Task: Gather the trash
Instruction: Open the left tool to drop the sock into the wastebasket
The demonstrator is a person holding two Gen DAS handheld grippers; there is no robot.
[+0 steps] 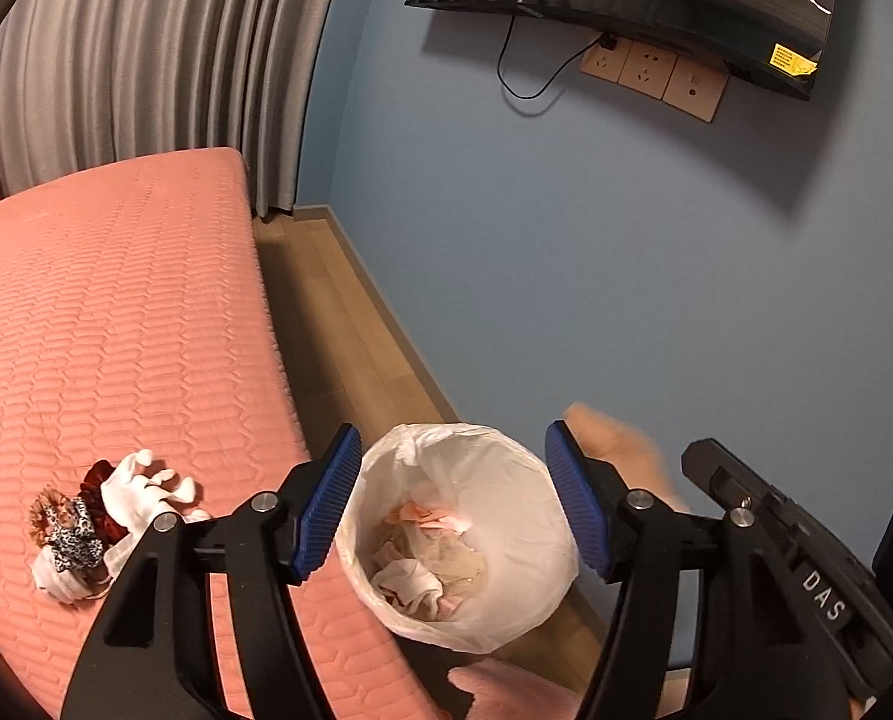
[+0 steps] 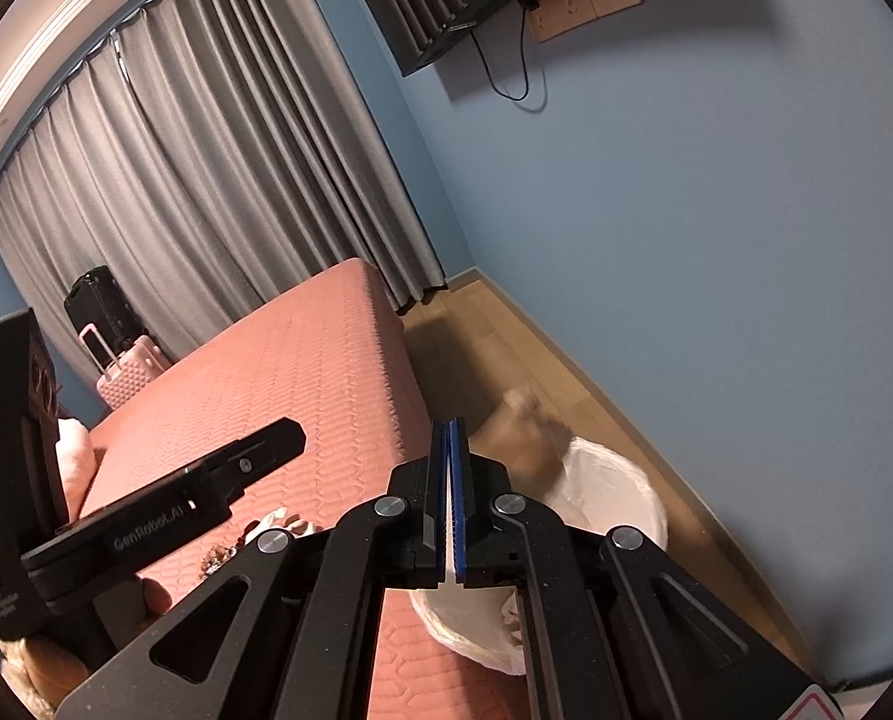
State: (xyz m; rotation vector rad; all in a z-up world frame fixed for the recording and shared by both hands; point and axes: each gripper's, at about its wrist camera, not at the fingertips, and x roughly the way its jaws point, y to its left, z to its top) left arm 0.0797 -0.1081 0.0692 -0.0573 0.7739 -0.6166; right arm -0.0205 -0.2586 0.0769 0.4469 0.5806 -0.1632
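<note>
The bin (image 1: 458,534) sits on the floor, right beside my pink bed (image 1: 110,312), with a white bag and some trash inside. My left gripper (image 1: 452,501) is spread wide above it. My right gripper (image 2: 450,495) is pressed together on a thin white edge. I read "DAS" on one tool and "GenRobot.AI" on the other. A pile (image 1: 98,522) of rags lies on the bed.

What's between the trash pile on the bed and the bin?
Only bare pink bedspread lies between the trash pile and the lined bin, though the open left gripper frames the bin and partly hides that stretch. Shown in the left wrist view.
</note>
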